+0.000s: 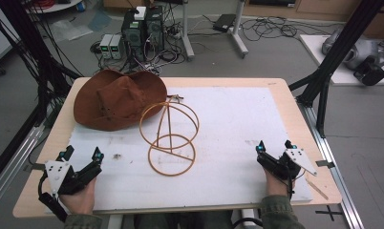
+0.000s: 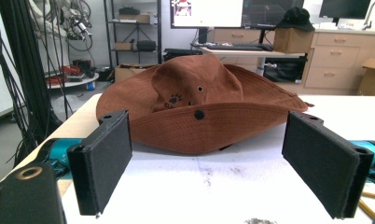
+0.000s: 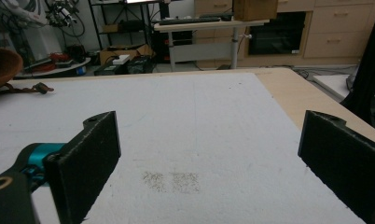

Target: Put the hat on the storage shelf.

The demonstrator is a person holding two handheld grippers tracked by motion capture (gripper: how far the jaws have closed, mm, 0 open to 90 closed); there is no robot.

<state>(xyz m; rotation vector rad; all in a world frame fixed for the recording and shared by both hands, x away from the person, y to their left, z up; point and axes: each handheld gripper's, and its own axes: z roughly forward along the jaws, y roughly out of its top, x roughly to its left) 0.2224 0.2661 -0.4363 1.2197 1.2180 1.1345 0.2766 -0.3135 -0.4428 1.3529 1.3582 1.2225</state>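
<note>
The left gripper (image 1: 81,155) sat at the near left of the table (image 1: 276,88), jaws wide apart and holding nothing. The brown hat (image 1: 118,98) lay farther back, well apart from it. Just right of the hat stood a wire hat stand (image 1: 170,138). The right gripper (image 1: 275,147) rested near right, also wide open and empty.

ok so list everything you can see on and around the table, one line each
hat: one, brown, far left of the table, brim flat on the white mat
wire stand: one, yellow-tan, mid table, just right of the hat
white mat: one, covers most of the table
table: one, light wood
computer towers: two, black, on the floor beyond the table
left gripper: one, black, near left corner, jaws open, nothing between them
right gripper: one, black, near right corner, jaws open, nothing between them
</note>
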